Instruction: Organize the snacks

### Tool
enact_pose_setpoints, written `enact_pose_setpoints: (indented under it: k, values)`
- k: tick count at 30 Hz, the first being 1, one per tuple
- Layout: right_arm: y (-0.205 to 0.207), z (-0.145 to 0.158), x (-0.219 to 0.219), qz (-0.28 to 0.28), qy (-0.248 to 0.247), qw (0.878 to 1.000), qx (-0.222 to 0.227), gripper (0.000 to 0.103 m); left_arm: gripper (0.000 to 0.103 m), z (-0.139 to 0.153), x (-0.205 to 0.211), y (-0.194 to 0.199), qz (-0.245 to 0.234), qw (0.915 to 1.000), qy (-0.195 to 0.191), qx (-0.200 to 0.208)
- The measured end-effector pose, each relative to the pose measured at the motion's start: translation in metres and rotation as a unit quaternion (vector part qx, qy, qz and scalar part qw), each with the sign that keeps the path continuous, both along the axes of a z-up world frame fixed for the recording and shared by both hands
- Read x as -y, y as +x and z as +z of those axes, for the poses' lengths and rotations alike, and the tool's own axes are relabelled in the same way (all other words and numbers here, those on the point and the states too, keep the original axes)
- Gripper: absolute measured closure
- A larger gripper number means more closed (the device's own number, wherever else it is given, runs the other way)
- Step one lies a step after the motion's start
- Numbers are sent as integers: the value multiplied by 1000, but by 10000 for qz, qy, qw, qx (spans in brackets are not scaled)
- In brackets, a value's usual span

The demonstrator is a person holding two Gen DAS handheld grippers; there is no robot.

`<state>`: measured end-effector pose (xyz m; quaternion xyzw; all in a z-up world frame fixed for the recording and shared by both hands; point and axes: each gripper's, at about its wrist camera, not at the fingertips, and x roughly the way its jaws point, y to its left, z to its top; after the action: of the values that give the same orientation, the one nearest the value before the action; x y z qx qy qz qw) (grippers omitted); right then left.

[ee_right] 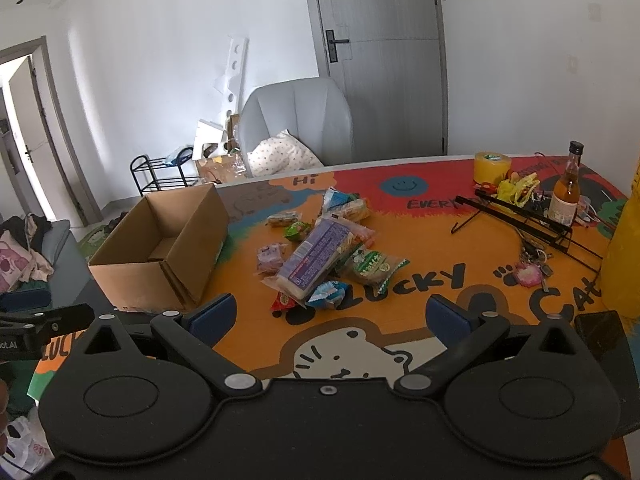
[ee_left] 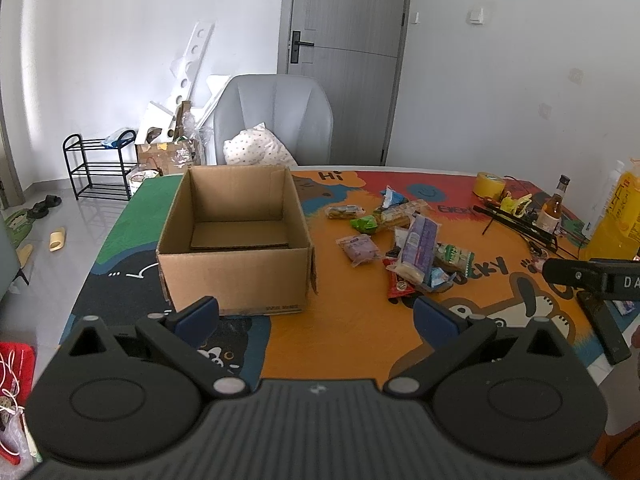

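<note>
We hold our left gripper (ee_left: 316,316) and right gripper (ee_right: 330,314) above the table (ee_left: 360,344), jaws spread wide and empty, the snacks (ee_right: 316,256) piled beside the open box (ee_left: 236,240).

Bright, soft daylight; fisheye-bowed edges

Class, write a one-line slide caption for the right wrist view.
Open right tongs hover before a snack pile beside an open cardboard box on the cartoon tablecloth.
</note>
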<state>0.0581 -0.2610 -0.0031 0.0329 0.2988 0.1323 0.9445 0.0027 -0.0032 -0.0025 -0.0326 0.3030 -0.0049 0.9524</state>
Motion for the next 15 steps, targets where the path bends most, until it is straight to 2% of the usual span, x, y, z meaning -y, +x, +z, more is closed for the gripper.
enact_pose_setpoints:
  k: [15]
  values:
    - [29,-21,17,-125,103,9996,-219,0,0,-14,22,35,-317,9994,-96,-117]
